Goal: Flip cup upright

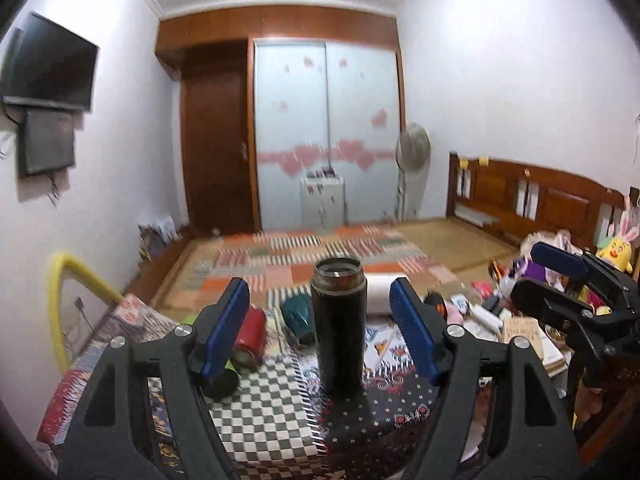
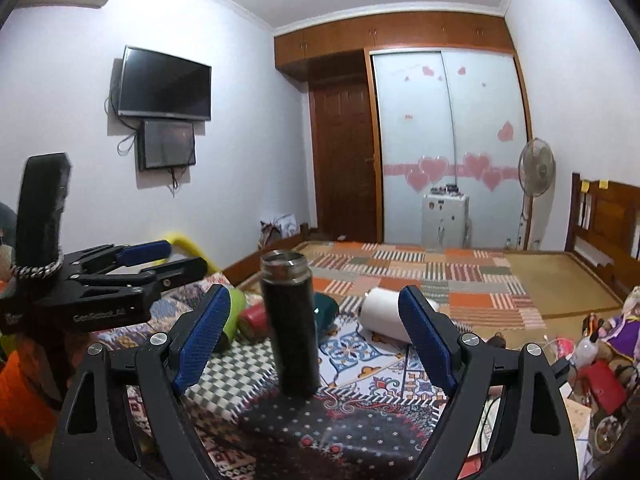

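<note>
A tall black flask cup point(image 1: 339, 330) with a steel rim stands upright, mouth up, on the patterned cloth; it also shows in the right wrist view point(image 2: 294, 326). My left gripper point(image 1: 320, 326) is open, its blue pads apart on either side of the cup without touching it. My right gripper point(image 2: 314, 334) is open too, with the cup left of the middle of its gap. The right gripper shows at the right in the left wrist view point(image 1: 560, 276), and the left gripper at the left in the right wrist view point(image 2: 156, 260).
On the cloth behind the flask lie a red cup point(image 1: 250, 338), a teal cup point(image 1: 298, 316), a white cup point(image 2: 386, 314) and a green cup point(image 2: 234, 314). Toys and clutter point(image 1: 520, 312) fill the right side. A bed with a patchwork cover point(image 2: 420, 276) lies beyond.
</note>
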Motion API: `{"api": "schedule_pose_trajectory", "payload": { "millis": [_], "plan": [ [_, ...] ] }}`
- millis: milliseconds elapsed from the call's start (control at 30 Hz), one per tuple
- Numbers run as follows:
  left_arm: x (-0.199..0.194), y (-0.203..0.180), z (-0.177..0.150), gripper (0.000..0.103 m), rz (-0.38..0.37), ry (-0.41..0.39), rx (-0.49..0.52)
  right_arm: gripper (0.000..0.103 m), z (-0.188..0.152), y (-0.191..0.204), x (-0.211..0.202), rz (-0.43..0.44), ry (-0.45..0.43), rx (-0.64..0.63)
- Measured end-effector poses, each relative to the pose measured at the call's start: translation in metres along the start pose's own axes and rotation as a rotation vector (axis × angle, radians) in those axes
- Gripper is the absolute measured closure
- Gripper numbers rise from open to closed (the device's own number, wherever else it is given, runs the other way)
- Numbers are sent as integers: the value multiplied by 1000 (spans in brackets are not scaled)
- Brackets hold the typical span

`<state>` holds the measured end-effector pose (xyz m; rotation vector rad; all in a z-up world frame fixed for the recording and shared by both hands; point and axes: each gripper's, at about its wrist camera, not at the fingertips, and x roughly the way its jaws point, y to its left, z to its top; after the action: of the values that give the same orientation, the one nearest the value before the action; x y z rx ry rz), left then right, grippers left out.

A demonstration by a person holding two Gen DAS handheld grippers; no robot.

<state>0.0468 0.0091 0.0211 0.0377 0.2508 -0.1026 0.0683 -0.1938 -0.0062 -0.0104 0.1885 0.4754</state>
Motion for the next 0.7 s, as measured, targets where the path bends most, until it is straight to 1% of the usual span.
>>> {"api": "schedule_pose_trajectory", "payload": {
  "millis": [67,167,233,267,333,400,433,467,533,700],
  "plan": [
    [-22,-2,1,30,16,-57,-4,19,4,10,-11,-10,-33,-10],
    [-44,-3,1,30,41,-116,-11,19,8,22,-24,-32,-77,-18],
    [-55,-4,1,27,56,-143,-14,18,11,26,-30,-41,-103,-16],
    [-61,-6,0,23,64,-158,-16,18,11,28,-32,-43,-110,-13],
    [-67,-9,-2,18,72,-178,-14,14,11,31,-37,-44,-126,-6],
    [-72,-11,-5,9,86,-196,-12,7,10,33,-41,-53,-139,-2],
    [-74,-12,-6,6,89,-202,-13,5,9,34,-42,-64,-147,-3],
    [-77,-11,-7,3,90,-207,-16,0,8,36,-44,-75,-152,-6],
    [-80,-12,-8,2,91,-216,-17,0,6,37,-45,-94,-158,-10],
    [-81,-15,-9,0,86,-218,-17,0,2,35,-44,-90,-147,4]
  ]
}}
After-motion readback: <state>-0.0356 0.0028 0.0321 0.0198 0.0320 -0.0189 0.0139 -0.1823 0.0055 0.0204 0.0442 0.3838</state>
